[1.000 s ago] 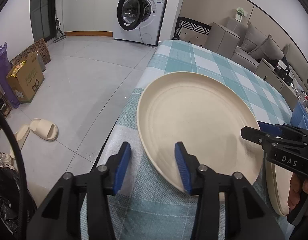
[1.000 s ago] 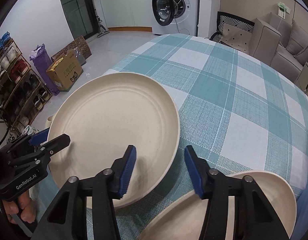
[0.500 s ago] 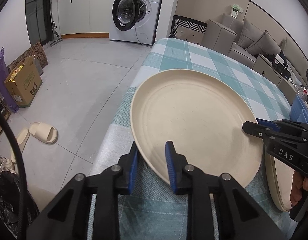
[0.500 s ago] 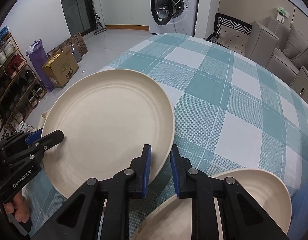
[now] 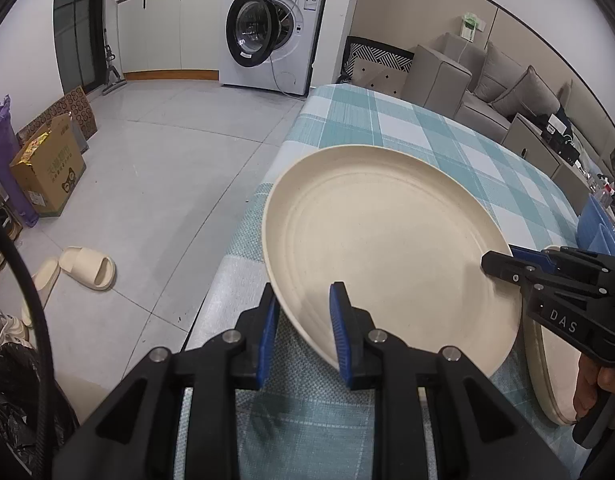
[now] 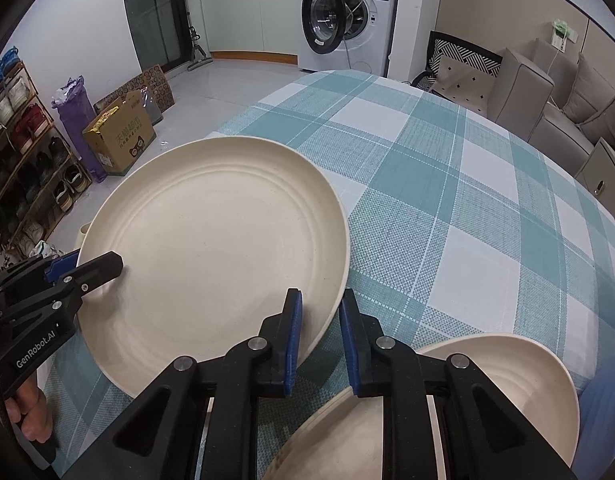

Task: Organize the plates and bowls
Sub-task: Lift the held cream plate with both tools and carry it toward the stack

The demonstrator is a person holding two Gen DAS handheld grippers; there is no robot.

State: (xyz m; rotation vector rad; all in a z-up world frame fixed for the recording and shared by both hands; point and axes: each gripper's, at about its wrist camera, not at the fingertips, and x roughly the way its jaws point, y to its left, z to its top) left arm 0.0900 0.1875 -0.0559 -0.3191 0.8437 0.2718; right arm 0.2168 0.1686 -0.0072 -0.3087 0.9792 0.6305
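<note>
A: Where is the cream plate (image 5: 387, 248)?

B: On the checked tablecloth (image 6: 447, 200) at the table's near left corner, its left edge out past the table edge; both tools have it.

A: How do the tongs stand?

B: The left gripper (image 5: 303, 320) is clamped on the plate's near left rim, one blue pad above and one below; the right gripper (image 6: 319, 332) is clamped on the near right rim in the same way; both sets of jaws have just closed onto it.

A: Anything close by?

B: A second cream plate (image 6: 507, 380) lies just beside, near and to the right, partly under the right tool; whether the two plates touch I cannot tell; a washing machine (image 5: 275, 28) with its door open stands far across the floor; pale slippers (image 5: 87, 268) lie on the tiles to the left.
</note>
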